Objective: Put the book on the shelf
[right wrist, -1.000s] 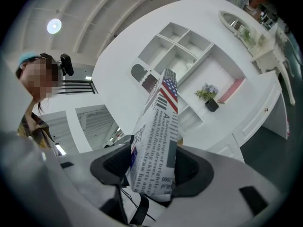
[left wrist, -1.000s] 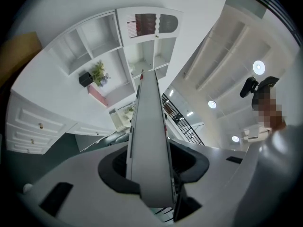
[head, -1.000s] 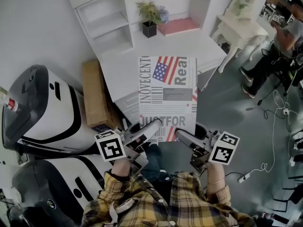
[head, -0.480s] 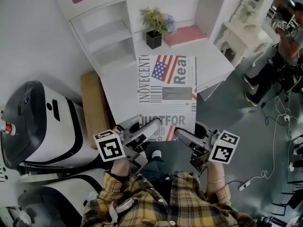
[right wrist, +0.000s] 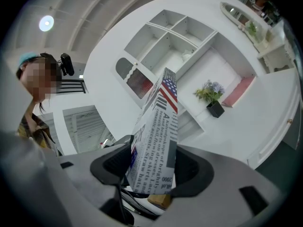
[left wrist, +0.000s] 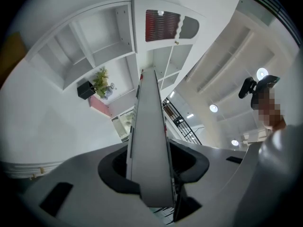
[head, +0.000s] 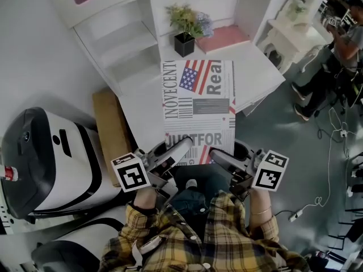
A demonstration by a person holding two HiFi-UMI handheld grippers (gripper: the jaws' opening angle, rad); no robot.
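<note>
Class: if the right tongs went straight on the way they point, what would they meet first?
The right tongs are shut on the book, whose far end leads. It would probably meet the shelf first, left of the plant; depth is unclear.

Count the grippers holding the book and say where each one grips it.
2. The left gripper grips the book at its near edge, on the left side; the right gripper grips the same edge on the right side. None seems hidden.
</note>
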